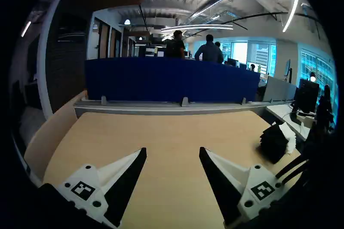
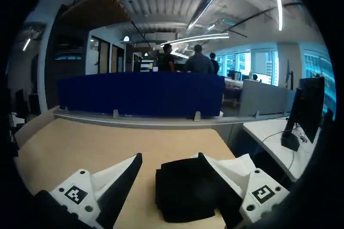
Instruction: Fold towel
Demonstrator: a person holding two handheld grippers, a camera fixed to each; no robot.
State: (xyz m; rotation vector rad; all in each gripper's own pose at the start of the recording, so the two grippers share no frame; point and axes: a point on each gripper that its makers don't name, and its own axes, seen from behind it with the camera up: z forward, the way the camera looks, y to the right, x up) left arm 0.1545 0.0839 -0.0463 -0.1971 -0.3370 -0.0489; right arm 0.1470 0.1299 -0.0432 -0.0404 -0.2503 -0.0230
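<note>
Light wooden desktop (image 1: 172, 130) is seen beneath both tools, bare across most of its width.

In the left gripper view, the left gripper (image 1: 172, 173) is held with its jaws spread wide. Nothing is held between its two black-edged white fingers (image 1: 127, 176), and only the desktop is seen in the gap. One square black-and-white marker is carried on each finger.

In the right gripper view, the right gripper (image 2: 170, 177) is likewise released, its jaws well apart. One black folded cloth towel (image 2: 189, 190) is lying flat on the desktop between the two fingers. It is set against the inner face of the finger on the right of that view, while a strip of bare wood is left between it and the other finger, so it is not clamped.

From the left gripper view the towel (image 1: 274, 142) is seen as a dark stack near the desktop's right edge, well apart from the left gripper.

Beyond the desktop, one dark blue fabric partition (image 2: 137, 93) is stood along the far edge. Three people (image 2: 198, 61) are seen standing behind it. One black monitor (image 2: 307, 104) is placed on a white desk (image 2: 275, 145) to the right
</note>
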